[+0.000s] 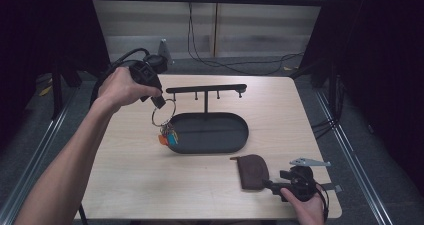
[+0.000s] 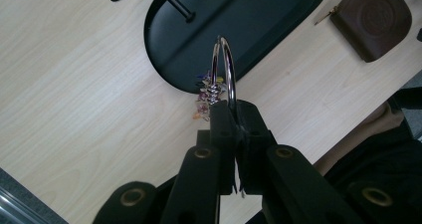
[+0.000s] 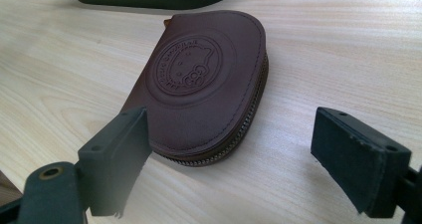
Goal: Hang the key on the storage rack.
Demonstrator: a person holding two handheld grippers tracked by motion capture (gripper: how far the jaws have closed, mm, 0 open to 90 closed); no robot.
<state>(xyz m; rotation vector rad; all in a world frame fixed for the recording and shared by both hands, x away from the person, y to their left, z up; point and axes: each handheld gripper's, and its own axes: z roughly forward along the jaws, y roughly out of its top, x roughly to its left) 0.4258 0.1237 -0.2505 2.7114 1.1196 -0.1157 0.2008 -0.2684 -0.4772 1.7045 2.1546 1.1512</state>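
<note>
left tool (image 1: pixel 159 103) is clamped tight on a big metal key ring (image 1: pixel 163 112), left of centre in the high view, the ring and its coloured tags (image 1: pixel 168 136) hanging over the left end of the black oval tray (image 1: pixel 235 135). right tool (image 1: pixel 272 184) sits lower right on the desk (image 1: pixel 150 185), jaws spread wide and gripping nothing, the brown zip pouch (image 3: pixel 204 79) lying flat just ahead of them.

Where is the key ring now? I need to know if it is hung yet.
In the high view the key ring hangs from the left gripper, above the black tray's left end, below the hook bar.
</note>
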